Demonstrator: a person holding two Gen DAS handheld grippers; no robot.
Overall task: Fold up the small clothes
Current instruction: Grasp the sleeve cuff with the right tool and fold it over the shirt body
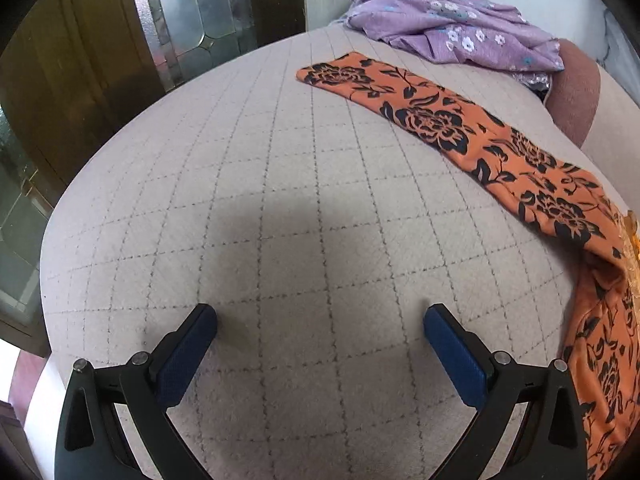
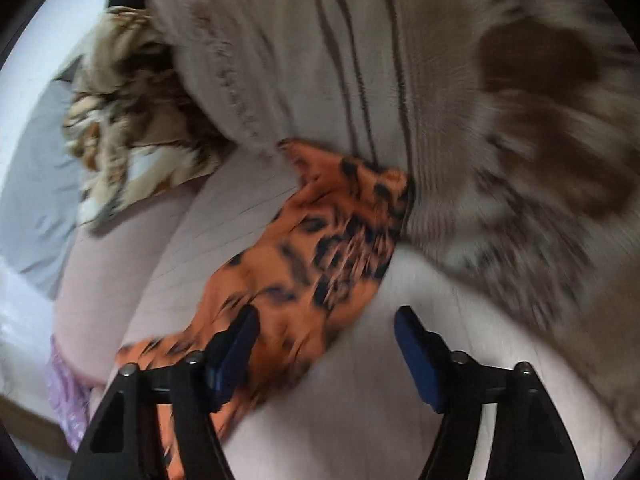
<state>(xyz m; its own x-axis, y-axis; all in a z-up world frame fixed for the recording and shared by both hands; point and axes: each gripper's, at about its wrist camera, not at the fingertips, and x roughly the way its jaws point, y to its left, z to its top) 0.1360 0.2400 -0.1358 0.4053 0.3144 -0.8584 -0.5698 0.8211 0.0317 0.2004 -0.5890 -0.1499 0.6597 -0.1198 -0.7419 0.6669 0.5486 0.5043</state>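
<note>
An orange garment with black flowers [image 1: 440,120] lies as a long strip across the quilted beige bed [image 1: 260,200], from the far middle to the right edge, where it bunches up. My left gripper [image 1: 320,320] is open and empty above bare quilt, left of the garment. In the blurred right wrist view the same orange garment [image 2: 312,256] lies on the bed under and beyond my open right gripper [image 2: 326,320], whose left finger [image 2: 232,352] overlaps the cloth. Nothing is between its pads.
A crumpled purple flowered cloth [image 1: 448,16] lies at the far end of the bed beside a brown cushion [image 1: 576,92]. A wooden and glass door [image 1: 180,12] stands past the bed's left edge. A large striped beige blanket [image 2: 360,60] and a tiger-patterned cloth [image 2: 132,120] lie beyond the right gripper.
</note>
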